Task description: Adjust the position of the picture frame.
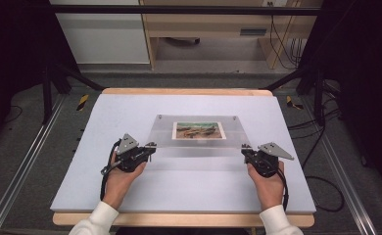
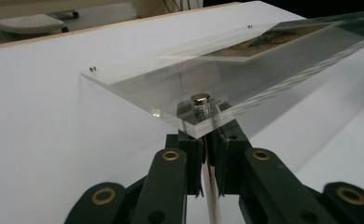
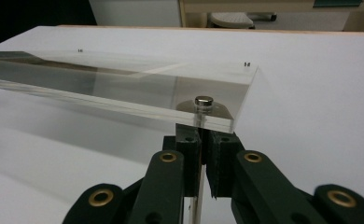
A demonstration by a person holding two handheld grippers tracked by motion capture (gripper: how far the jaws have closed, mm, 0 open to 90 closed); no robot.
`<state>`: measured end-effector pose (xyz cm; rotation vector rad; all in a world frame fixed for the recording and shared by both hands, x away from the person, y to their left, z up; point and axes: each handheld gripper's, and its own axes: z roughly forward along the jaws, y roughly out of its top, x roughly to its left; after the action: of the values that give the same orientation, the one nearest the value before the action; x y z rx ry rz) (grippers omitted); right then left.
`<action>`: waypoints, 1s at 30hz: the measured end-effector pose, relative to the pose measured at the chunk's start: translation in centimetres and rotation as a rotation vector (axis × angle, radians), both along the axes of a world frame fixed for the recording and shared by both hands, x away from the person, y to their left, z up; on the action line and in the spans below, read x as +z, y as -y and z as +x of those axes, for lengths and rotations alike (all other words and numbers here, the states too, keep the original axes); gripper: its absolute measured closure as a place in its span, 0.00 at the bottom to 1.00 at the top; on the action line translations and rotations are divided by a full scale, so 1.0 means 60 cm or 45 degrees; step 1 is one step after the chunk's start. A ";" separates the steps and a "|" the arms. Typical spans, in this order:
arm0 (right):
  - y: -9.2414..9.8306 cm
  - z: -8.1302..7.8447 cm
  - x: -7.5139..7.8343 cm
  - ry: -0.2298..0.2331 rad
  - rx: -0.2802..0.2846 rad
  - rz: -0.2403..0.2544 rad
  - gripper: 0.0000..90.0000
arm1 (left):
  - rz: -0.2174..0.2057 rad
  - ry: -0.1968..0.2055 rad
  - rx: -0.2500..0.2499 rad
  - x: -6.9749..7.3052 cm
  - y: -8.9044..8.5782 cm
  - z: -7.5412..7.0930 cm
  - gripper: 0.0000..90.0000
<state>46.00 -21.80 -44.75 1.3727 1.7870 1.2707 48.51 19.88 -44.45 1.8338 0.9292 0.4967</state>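
Note:
A clear acrylic photo frame (image 1: 199,131) with a landscape picture (image 1: 199,130) inside it is tilted over the white board, its near edge raised. My left gripper (image 1: 152,145) is shut on the frame's near left corner. My right gripper (image 1: 245,147) is shut on the near right corner. In the left gripper view the jaws (image 2: 208,135) pinch the frame (image 2: 171,74) just below a small metal stud (image 2: 200,99). The right gripper view shows the same: the jaws (image 3: 201,133) are closed on the frame (image 3: 124,79) under its stud (image 3: 204,101).
The white board (image 1: 130,112) covers a wooden table whose edge (image 1: 179,91) shows at the back. Black rig posts (image 1: 47,93) stand at both sides. Cables (image 1: 326,191) lie on the floor at the right. Wooden furniture (image 1: 203,24) stands behind.

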 end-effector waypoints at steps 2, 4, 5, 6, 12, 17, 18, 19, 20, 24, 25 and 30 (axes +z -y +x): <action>0.001 -0.001 -0.002 -0.011 0.002 -0.004 0.94 | -0.011 -0.018 0.002 -0.003 0.000 -0.002 0.92; 0.001 -0.002 -0.005 -0.020 0.006 -0.009 0.94 | -0.005 -0.028 0.006 -0.006 0.001 -0.004 0.92; 0.001 -0.002 -0.005 -0.031 0.005 -0.007 0.94 | -0.002 -0.034 0.006 -0.007 0.001 -0.005 0.92; 0.003 -0.002 -0.007 -0.034 0.010 -0.006 0.94 | 0.000 -0.037 0.006 -0.009 0.001 -0.006 0.92; 0.005 -0.005 -0.017 -0.085 0.024 0.005 0.94 | -0.013 -0.090 0.010 -0.020 0.000 -0.010 0.92; 0.006 -0.007 -0.024 -0.110 0.028 0.006 0.94 | -0.009 -0.121 0.010 -0.025 0.001 -0.012 0.93; 0.006 -0.007 -0.025 -0.117 0.027 0.009 0.94 | -0.007 -0.122 0.008 -0.026 0.001 -0.013 0.93; 0.007 -0.007 -0.025 -0.119 0.027 0.009 0.94 | -0.004 -0.125 0.007 -0.026 0.001 -0.013 0.93; 0.007 -0.007 -0.026 -0.121 0.027 0.010 0.94 | -0.003 -0.135 0.008 -0.027 0.001 -0.013 0.93; 0.007 -0.008 -0.029 -0.145 0.026 0.010 0.93 | 0.004 -0.167 0.009 -0.028 0.001 -0.012 0.93; 0.007 -0.008 -0.030 -0.152 0.025 0.012 0.93 | 0.005 -0.177 0.010 -0.028 0.001 -0.012 0.93; 0.007 -0.008 -0.033 -0.177 0.026 0.009 0.92 | 0.022 -0.214 0.014 -0.029 0.003 -0.012 0.93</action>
<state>45.49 -22.24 -46.75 1.4828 1.8949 1.2196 47.80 19.72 -46.21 1.9088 1.0508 0.3624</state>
